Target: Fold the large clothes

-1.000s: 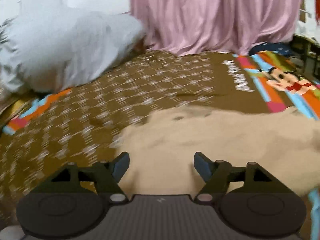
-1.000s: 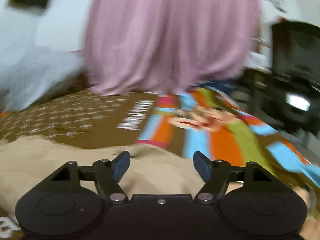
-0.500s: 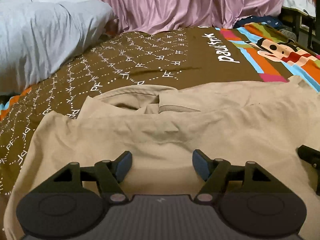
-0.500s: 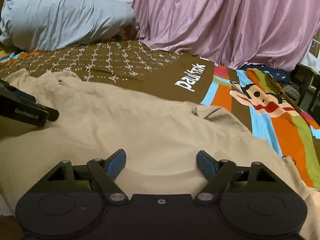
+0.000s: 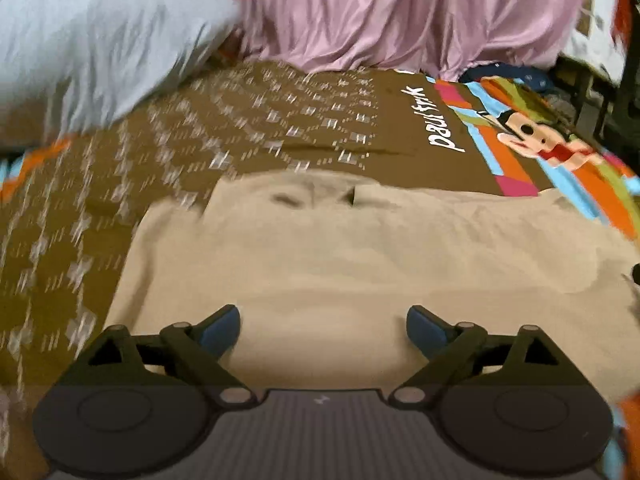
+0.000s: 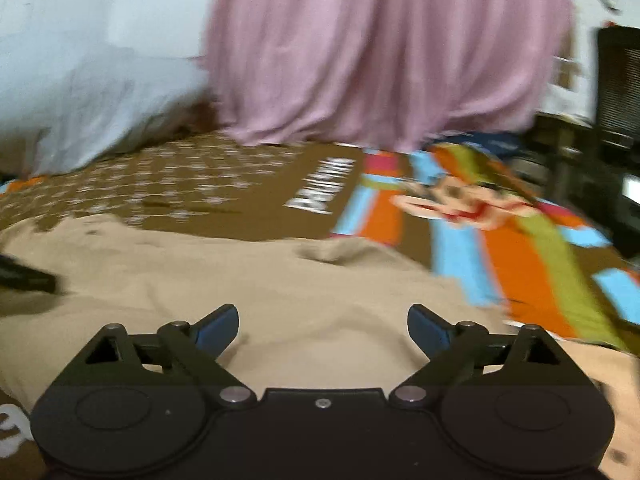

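Note:
A large beige shirt lies spread on the bed, collar at its far edge; it also shows in the right wrist view. My left gripper is open and empty above the shirt's near part. My right gripper is open and empty above the shirt's right part. The left gripper's dark tip shows at the left edge of the right wrist view. Both views are motion-blurred.
The bed has a brown patterned cover with a colourful cartoon print on the right. A grey pillow lies at the far left. A pink curtain hangs behind. Dark furniture stands at the right.
Both grippers have moved over the shirt and both views have turned blurred. Both stay open and empty. The shirt lies as before.

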